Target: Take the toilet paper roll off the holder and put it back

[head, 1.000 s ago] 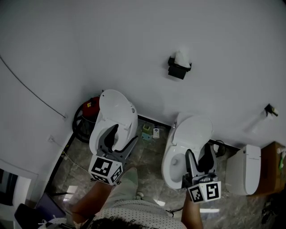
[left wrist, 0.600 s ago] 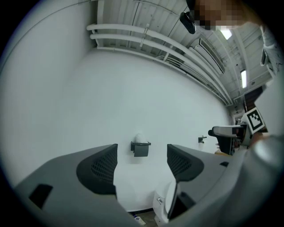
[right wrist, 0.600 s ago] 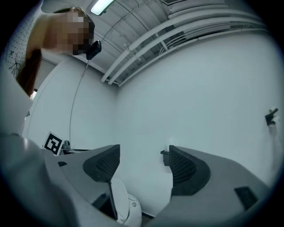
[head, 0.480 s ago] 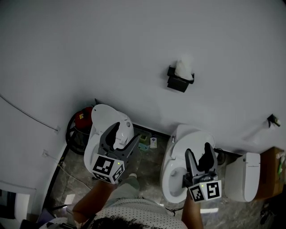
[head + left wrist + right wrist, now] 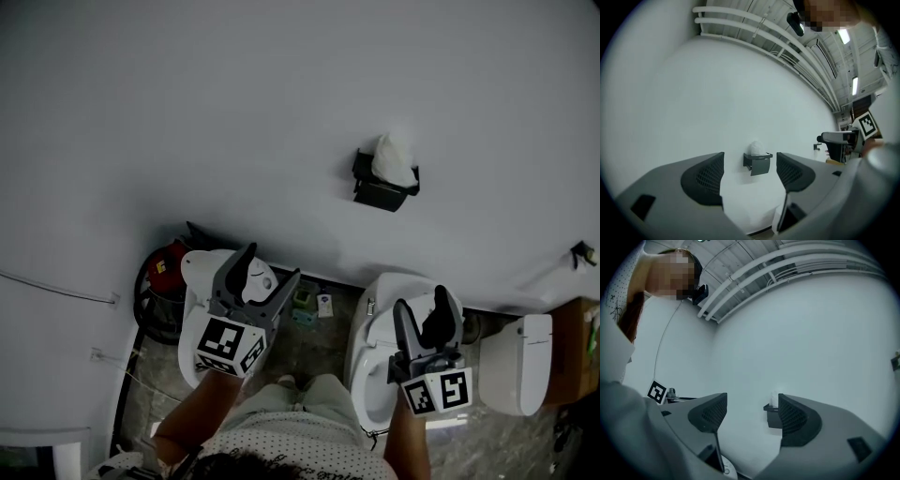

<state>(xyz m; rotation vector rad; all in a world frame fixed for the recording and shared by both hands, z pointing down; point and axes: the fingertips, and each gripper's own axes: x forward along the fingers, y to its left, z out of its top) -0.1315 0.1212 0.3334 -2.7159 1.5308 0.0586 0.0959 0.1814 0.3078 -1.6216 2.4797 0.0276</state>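
- White wall took up most of the room, with two toilets on the floor at its foot.
- Left tool and right tool were both raised toward the wall, jaws standing wide apart with nothing between them.
- High on the wall, well apart from both tools, hung the black holder.
- On it sat the toilet paper roll, white and rumpled-looking. I judged it light, soft and easily crushed, best pinched gently across its sides rather than by any loose sheet.
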